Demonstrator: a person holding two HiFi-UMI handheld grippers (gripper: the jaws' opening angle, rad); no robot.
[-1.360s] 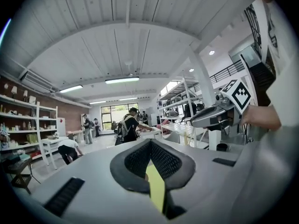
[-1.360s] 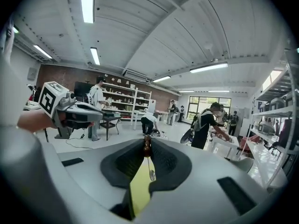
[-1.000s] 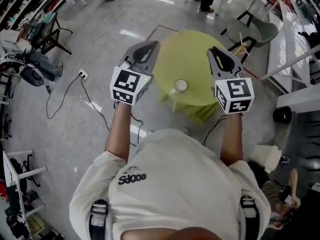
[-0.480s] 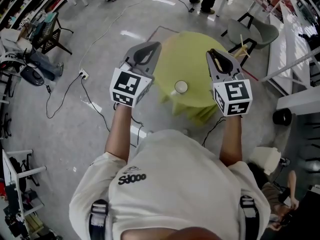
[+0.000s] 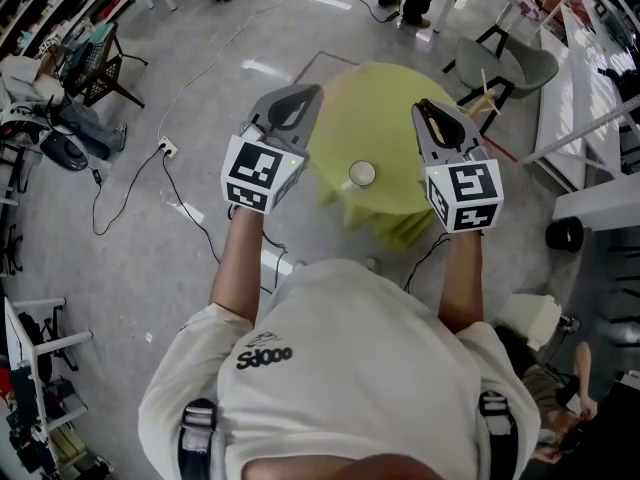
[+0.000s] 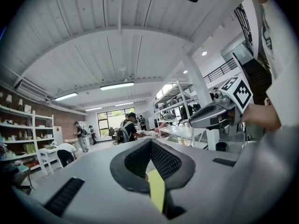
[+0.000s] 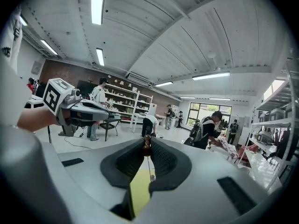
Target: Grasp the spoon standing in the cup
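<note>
Right claw [image 7: 147, 143] clenched on the spoon [image 7: 147, 148]: brown handle end pinched at the pad tips, thin shaft running back between the pads toward the camera. Spoon out of the cup [image 5: 361, 173], up in the air over the right part of the table [image 5: 385, 98].

Cup white, upright on that round yellow-green table, near its front edge. Sits between the two claws in the head view, touching neither.

Left claw [image 6: 150, 143] clenched tip to tip, empty. Only a sliver of yellow table visible through the gap behind the tips.

Both claws held out in front of the body at about the same level, well apart, tips pointing away from the person. Left one over the table's left edge.

Marker cube on each: left [image 5: 258, 171], right [image 5: 464, 195]. Bare forearms behind them, white shirt [image 5: 350, 368] below.

Grey floor [image 5: 120, 268] all round. Cable [image 5: 130, 183] trailing from a floor socket at left. Grey chair [image 5: 515, 63] beyond the table at right.
</note>
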